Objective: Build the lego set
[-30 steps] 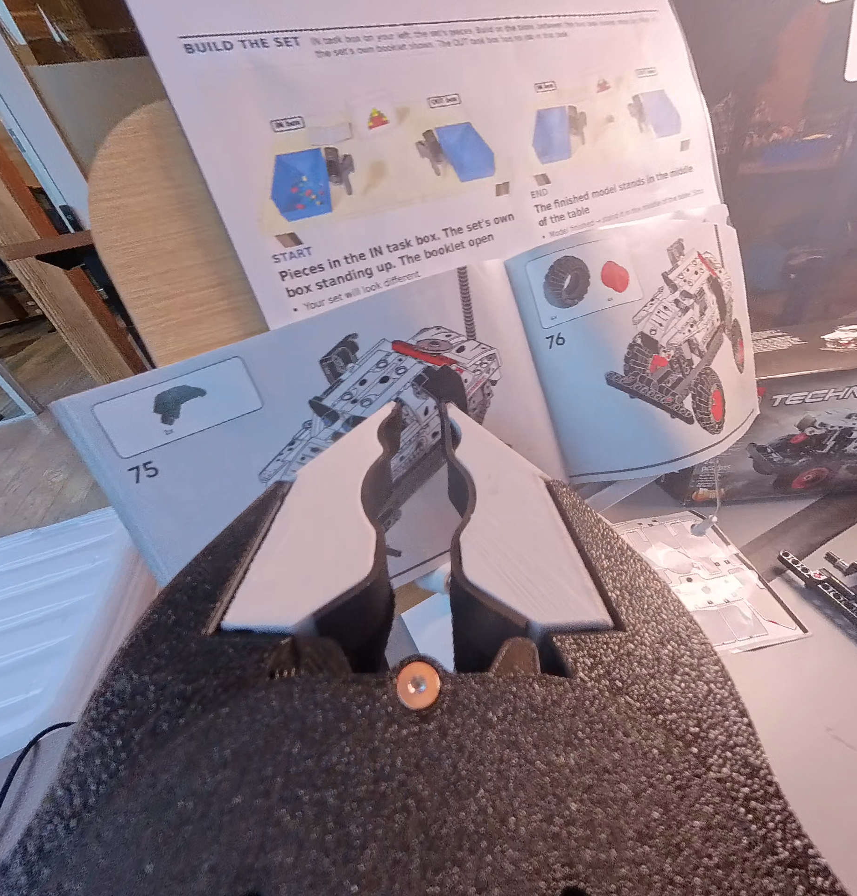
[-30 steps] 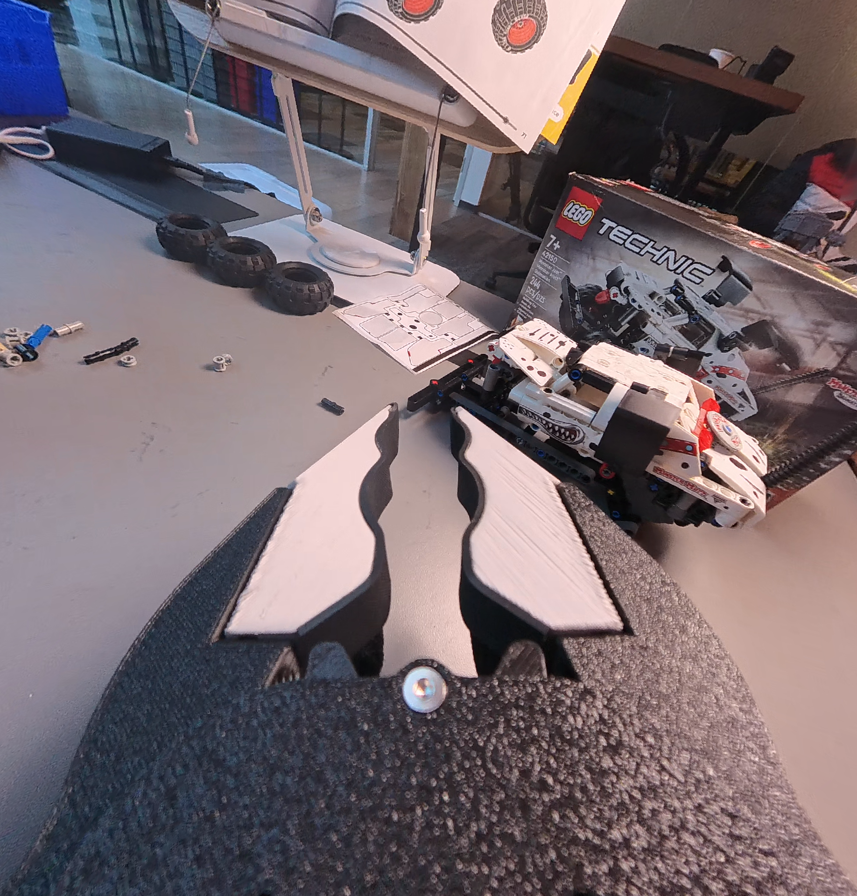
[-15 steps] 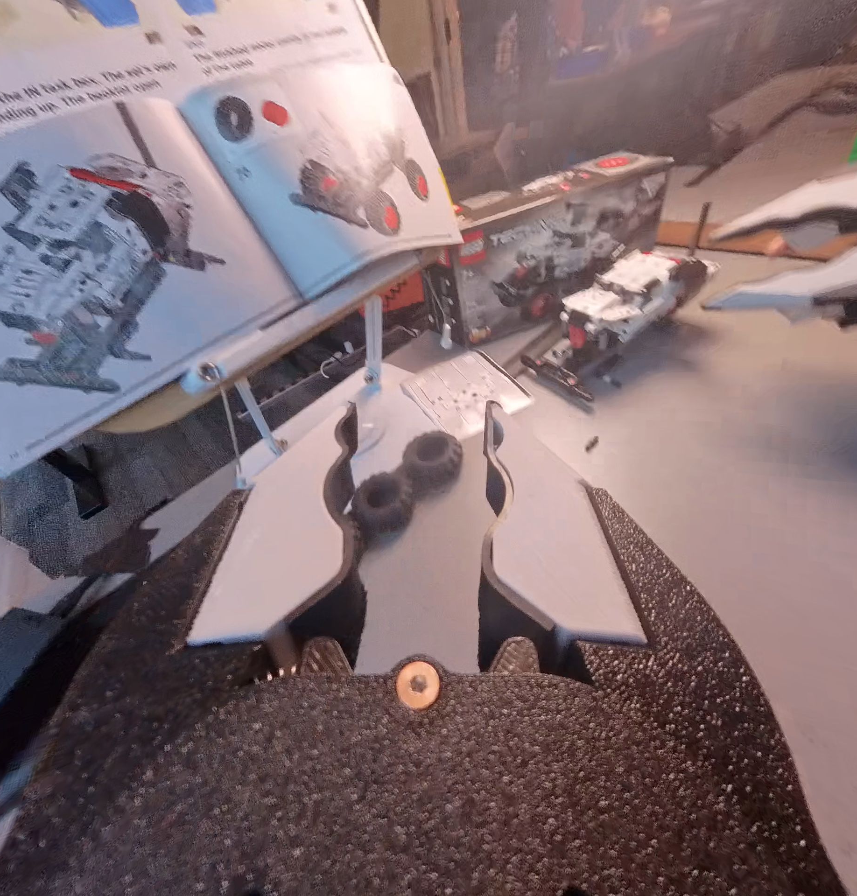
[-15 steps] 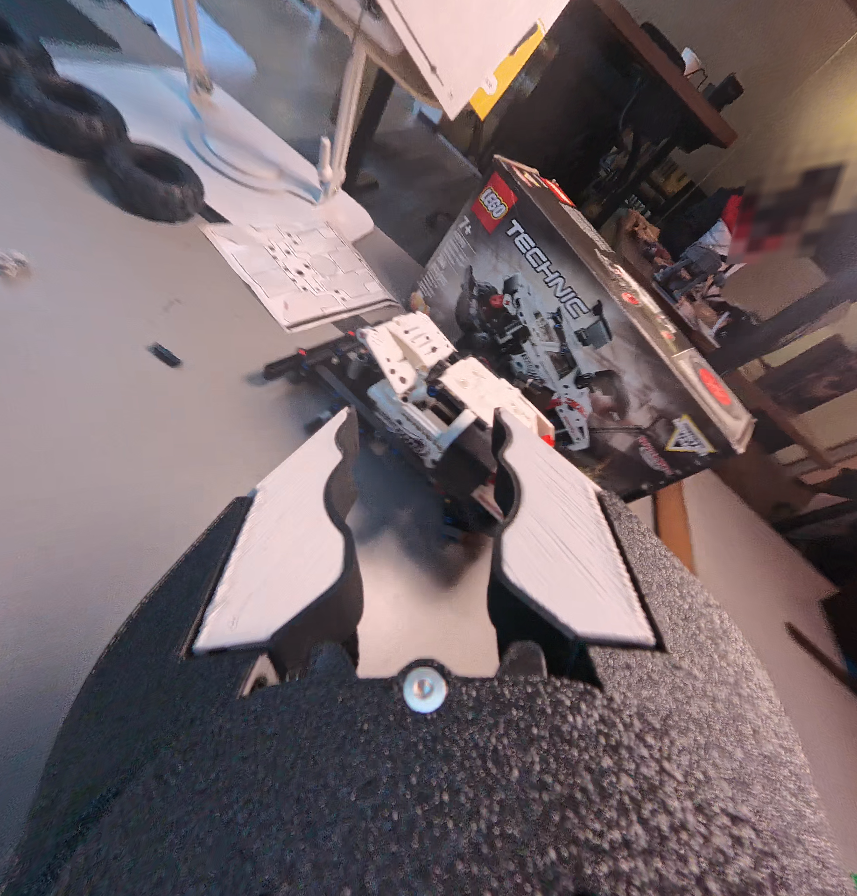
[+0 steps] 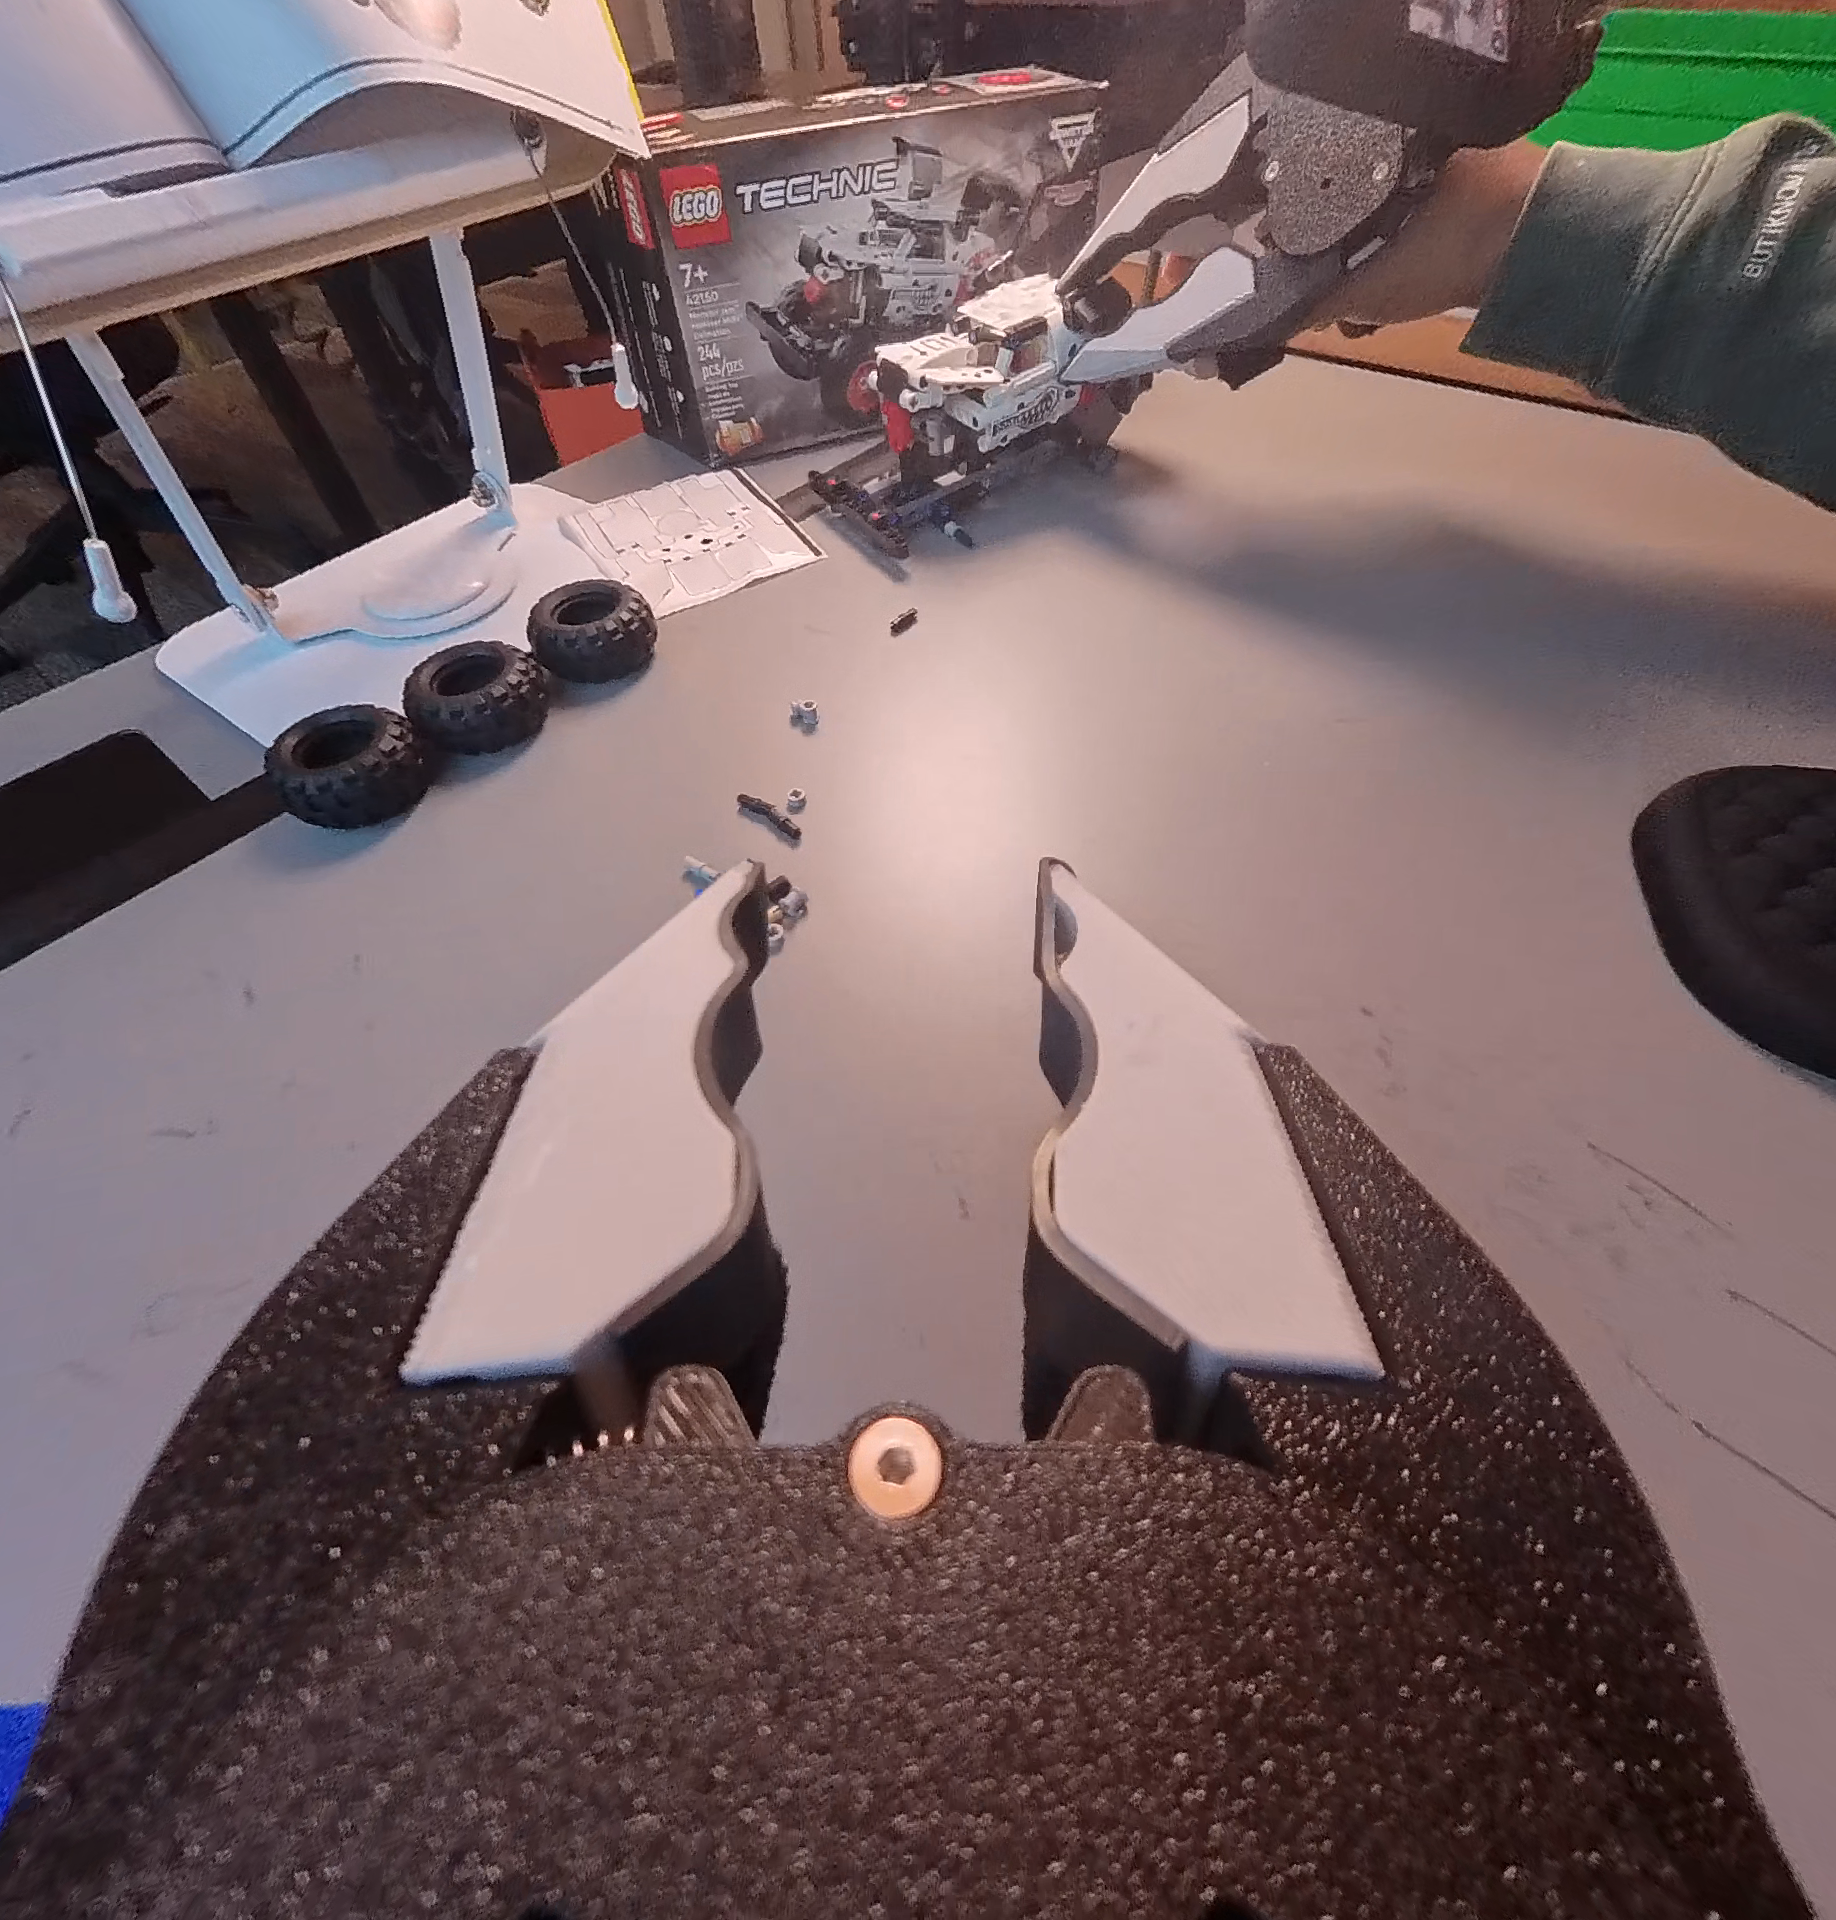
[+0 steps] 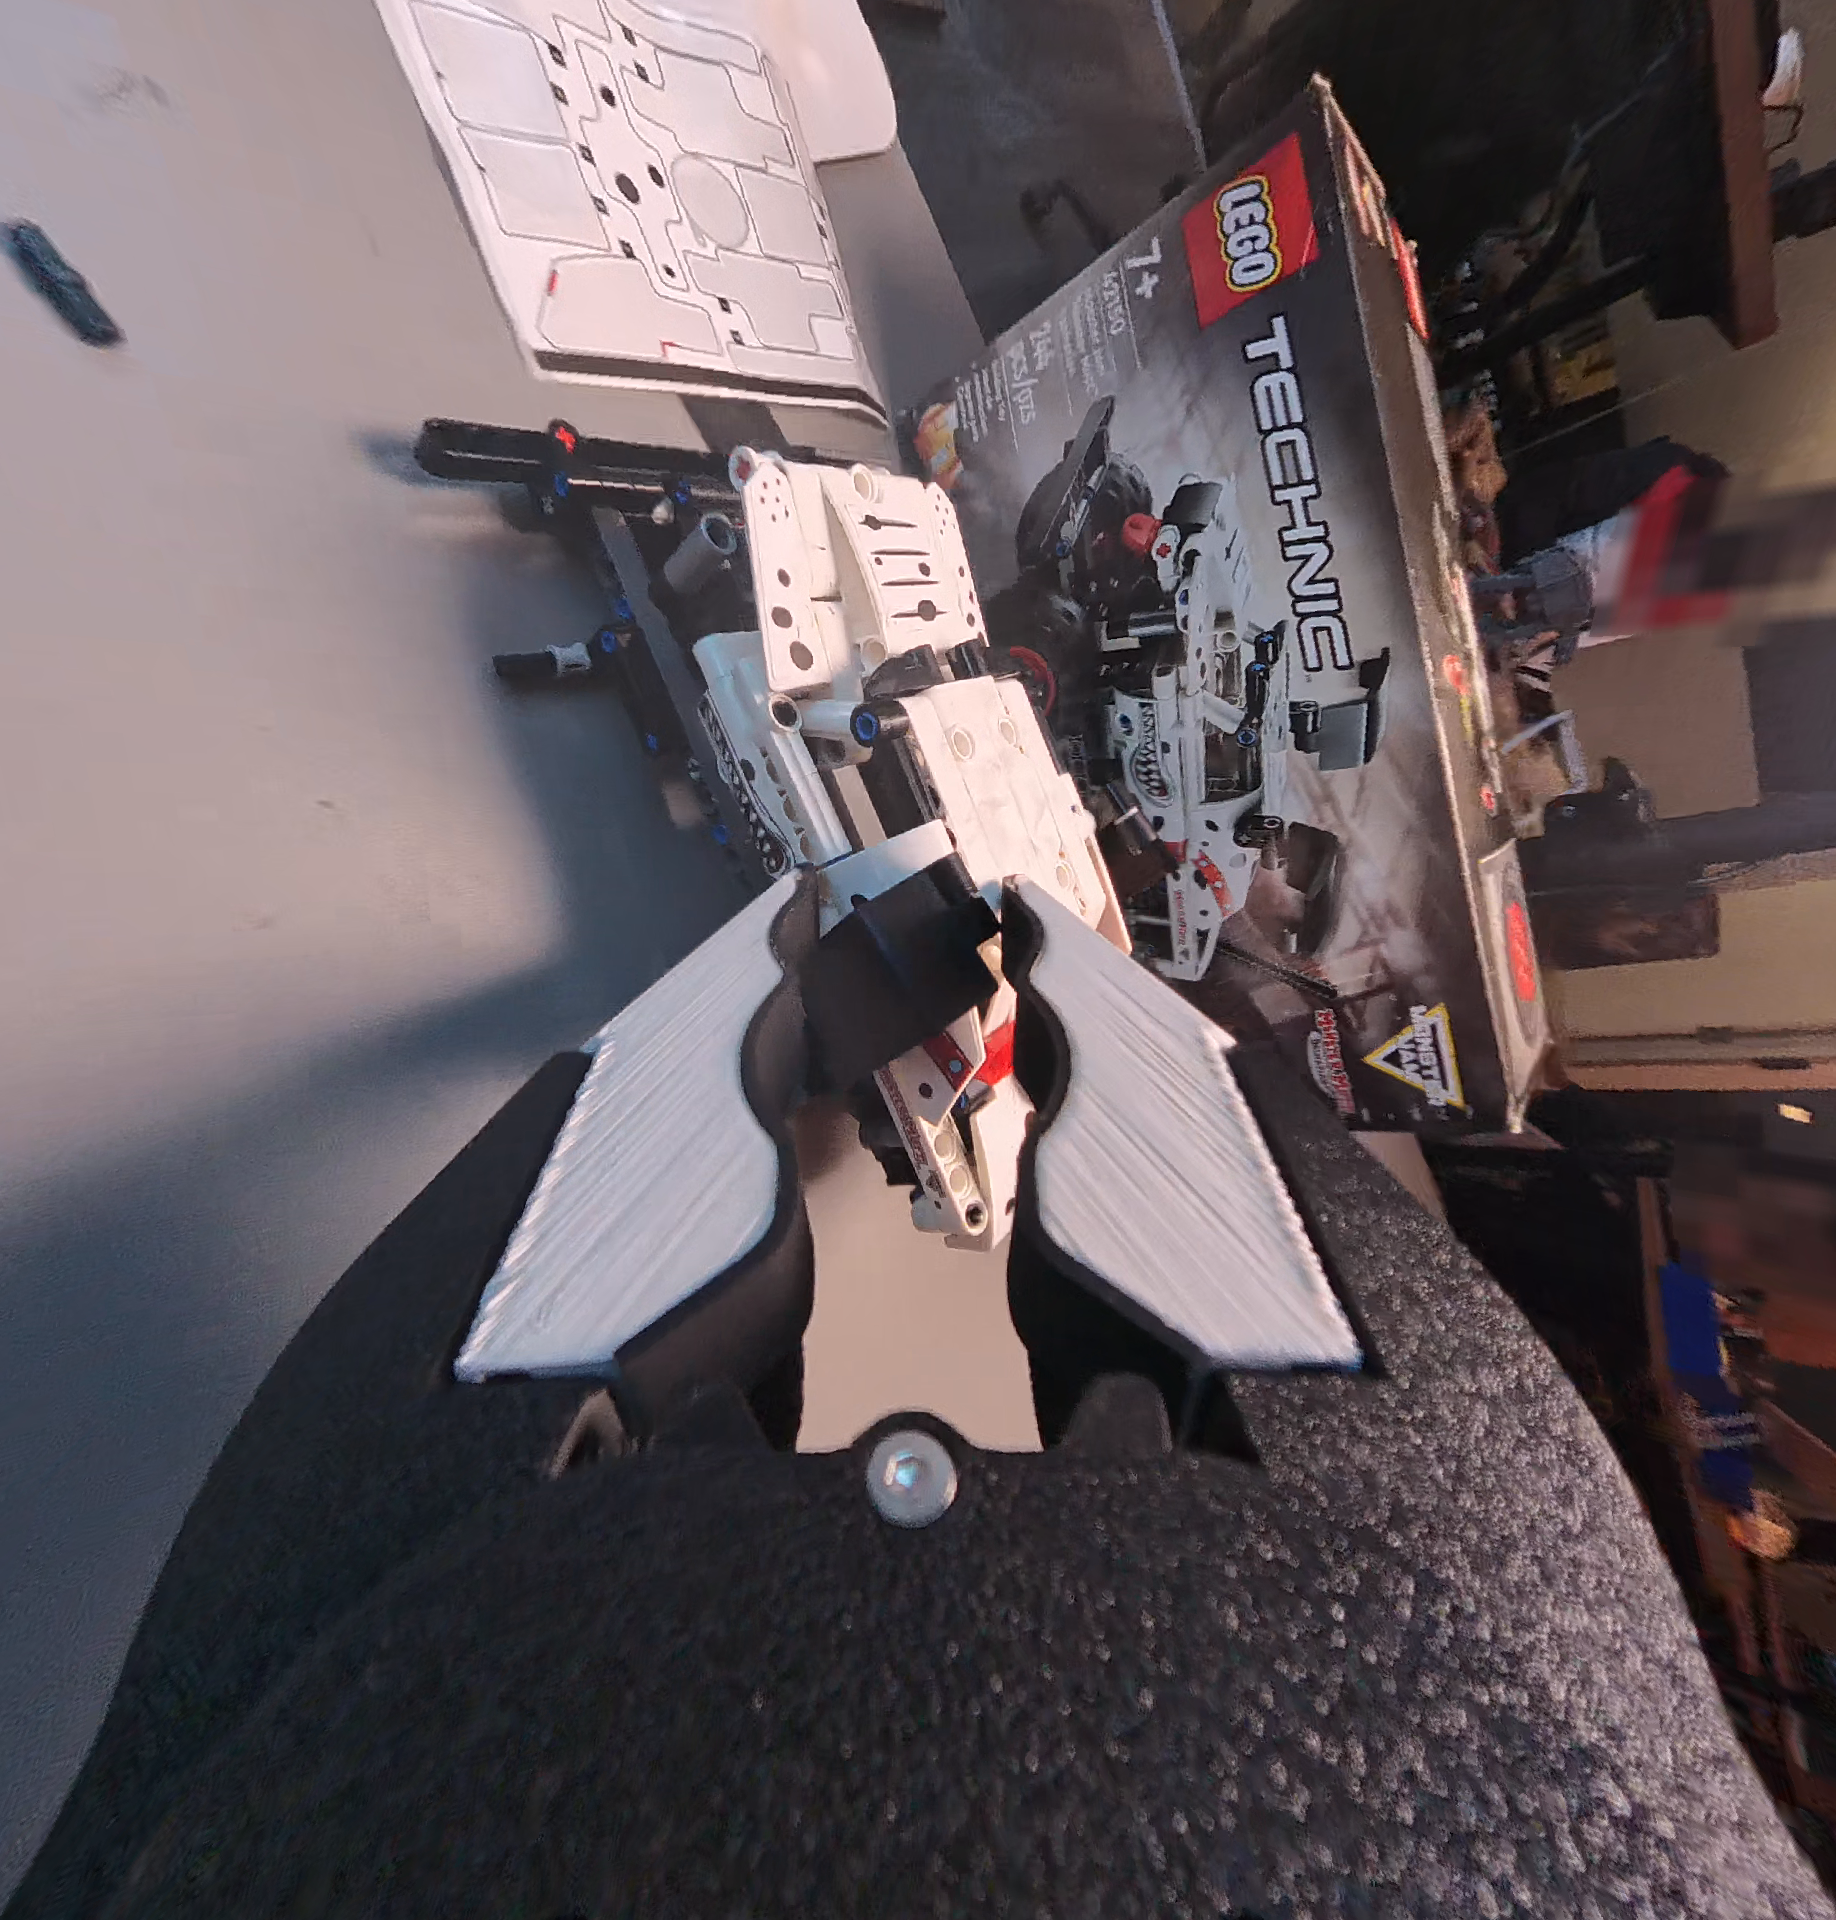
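Right tongs (image 6: 903,914) clamp the truck model's (image 6: 862,665) black rear block, left tongs (image 5: 898,883) gaping empty — a lift risks popping that block off.

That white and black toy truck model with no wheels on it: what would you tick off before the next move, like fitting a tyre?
1. Right gripper closed on the white and black toy truck model: ok, fingers flank its black rear block.
2. Left gripper free: ok, jaws wide apart, nothing between them.
3. Three knobbly black rubber tyres available: ok, in a row beside the white book stand's base.
4. Fourth tyre: cannot tell, not seen.
5. Small loose pins and bushes on the grey table: ok, just ahead of the left gripper.
6. Grip firmness: cannot tell.
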A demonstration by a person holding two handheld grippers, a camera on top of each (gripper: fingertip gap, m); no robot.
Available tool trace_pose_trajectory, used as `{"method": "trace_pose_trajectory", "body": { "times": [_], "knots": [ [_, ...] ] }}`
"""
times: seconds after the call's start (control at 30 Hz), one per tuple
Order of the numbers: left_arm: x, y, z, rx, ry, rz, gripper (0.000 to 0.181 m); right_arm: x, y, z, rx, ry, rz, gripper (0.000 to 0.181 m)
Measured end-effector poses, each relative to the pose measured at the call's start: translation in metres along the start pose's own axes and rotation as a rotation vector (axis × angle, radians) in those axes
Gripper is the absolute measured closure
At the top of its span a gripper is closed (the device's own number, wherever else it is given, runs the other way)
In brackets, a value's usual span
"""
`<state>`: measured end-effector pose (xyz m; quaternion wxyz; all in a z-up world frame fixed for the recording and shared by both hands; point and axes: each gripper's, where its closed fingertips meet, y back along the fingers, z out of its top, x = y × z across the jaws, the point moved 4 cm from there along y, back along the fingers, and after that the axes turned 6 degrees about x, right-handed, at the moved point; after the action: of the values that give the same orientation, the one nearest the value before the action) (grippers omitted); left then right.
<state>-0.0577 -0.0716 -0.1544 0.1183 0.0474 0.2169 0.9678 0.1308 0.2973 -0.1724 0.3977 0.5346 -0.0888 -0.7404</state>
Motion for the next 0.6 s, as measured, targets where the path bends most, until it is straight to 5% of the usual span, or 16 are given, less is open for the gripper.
{"method": "trace_pose_trajectory", "body": {
  "times": [0.27,0.6],
  "knots": [
    [-0.021,-0.011,-0.009,0.008,-0.020,-0.085,0.131,0.044,0.073,0.008,-0.159,-0.006,0.250,0.151],
    [-0.056,-0.024,-0.010,0.005,-0.102,-0.217,0.110,0.164,0.174,0.085,-0.439,0.110,0.530,0.152]
  ]
}}
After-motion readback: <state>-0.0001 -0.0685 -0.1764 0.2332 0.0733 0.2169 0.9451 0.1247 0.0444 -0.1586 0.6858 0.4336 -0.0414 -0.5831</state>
